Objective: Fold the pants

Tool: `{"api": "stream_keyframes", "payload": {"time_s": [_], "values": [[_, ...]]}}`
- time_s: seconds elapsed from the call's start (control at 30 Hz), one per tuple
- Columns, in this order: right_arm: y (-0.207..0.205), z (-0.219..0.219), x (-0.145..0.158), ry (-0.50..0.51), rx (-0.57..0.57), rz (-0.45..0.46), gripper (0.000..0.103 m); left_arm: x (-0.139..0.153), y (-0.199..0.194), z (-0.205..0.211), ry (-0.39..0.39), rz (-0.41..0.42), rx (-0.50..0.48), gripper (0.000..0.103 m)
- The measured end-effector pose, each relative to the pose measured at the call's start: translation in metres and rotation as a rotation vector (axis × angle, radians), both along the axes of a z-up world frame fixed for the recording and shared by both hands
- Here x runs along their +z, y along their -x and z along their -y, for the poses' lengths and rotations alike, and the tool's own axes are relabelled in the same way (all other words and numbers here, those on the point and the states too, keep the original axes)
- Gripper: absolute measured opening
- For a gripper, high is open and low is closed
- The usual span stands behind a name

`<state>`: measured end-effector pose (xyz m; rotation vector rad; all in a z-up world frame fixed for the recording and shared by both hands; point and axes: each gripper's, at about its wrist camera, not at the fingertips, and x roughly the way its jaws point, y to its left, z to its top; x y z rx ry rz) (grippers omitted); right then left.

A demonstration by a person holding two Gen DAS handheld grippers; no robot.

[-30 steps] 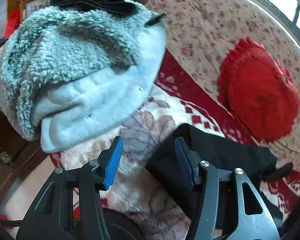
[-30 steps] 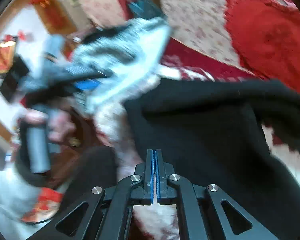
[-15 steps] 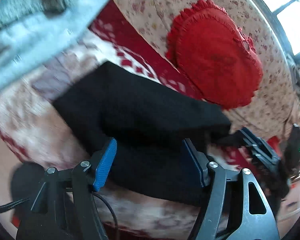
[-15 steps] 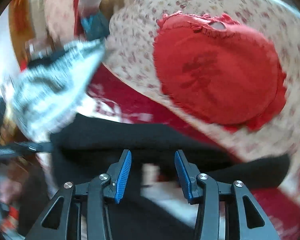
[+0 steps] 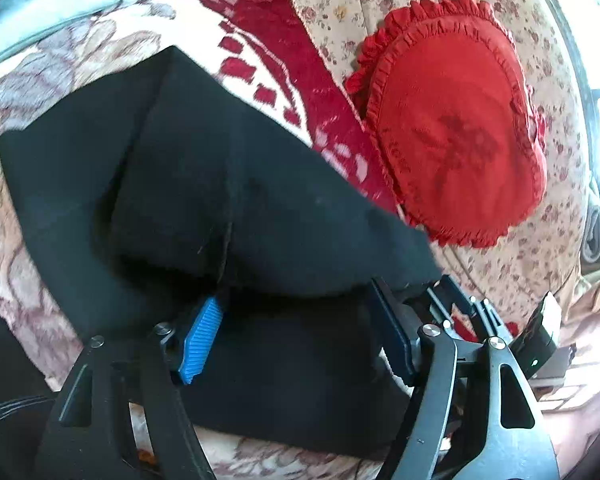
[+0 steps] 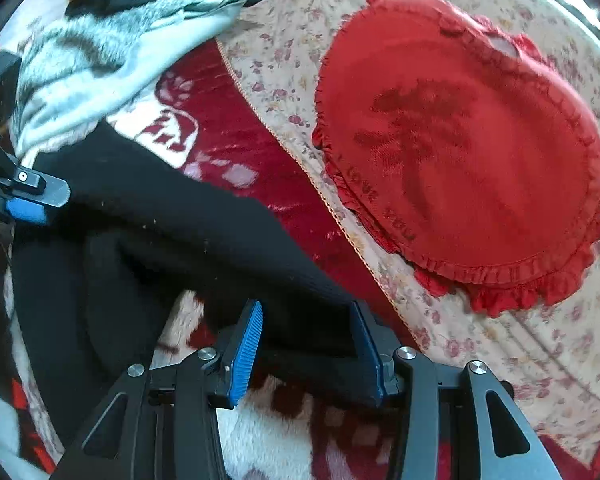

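The black pants (image 5: 228,184) lie partly folded on a red and cream patterned blanket (image 5: 60,56), with an upper layer raised over a lower one. My left gripper (image 5: 296,328) is open, its blue-padded fingers (image 5: 200,340) on either side of the folded edge. In the right wrist view the pants (image 6: 148,216) run from the left to the middle. My right gripper (image 6: 304,340) is open with the edge of the pants between its fingers. The left gripper shows at the left edge of that view (image 6: 28,196); the right gripper shows in the left wrist view (image 5: 480,320).
A red ruffled heart cushion (image 6: 460,140) leans on the floral sofa back (image 6: 480,340) behind the pants. A grey fleece jacket (image 6: 100,60) lies at the far left end of the sofa.
The right gripper went from shut to open and now straddles the pants' edge. The left gripper swung from the grey jacket to the pants and stayed open.
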<state>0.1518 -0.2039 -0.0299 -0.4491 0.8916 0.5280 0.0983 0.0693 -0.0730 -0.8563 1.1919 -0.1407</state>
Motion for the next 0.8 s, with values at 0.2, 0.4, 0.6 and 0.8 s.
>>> {"api": "stream_keyframes", "payload": {"time_s": [0.2,0.4,0.6,0.8], "values": [[-0.015,0.002,0.005,-0.052,0.057,-0.056,0.044,-0.006,-0.014,-0.003,-0.003,-0.014,0.009,0.071],[-0.043,0.002,-0.017,-0.092,0.056,-0.153,0.043,-0.01,-0.023,-0.005,0.012,-0.023,0.029,0.071],[-0.027,0.011,-0.008,-0.228,-0.013,-0.132,0.006,-0.01,-0.034,-0.006,-0.02,0.004,0.003,0.049],[0.066,0.006,0.059,-0.289,0.023,-0.039,0.005,0.036,-0.023,-0.023,-0.147,0.181,-0.1,0.026]]}}
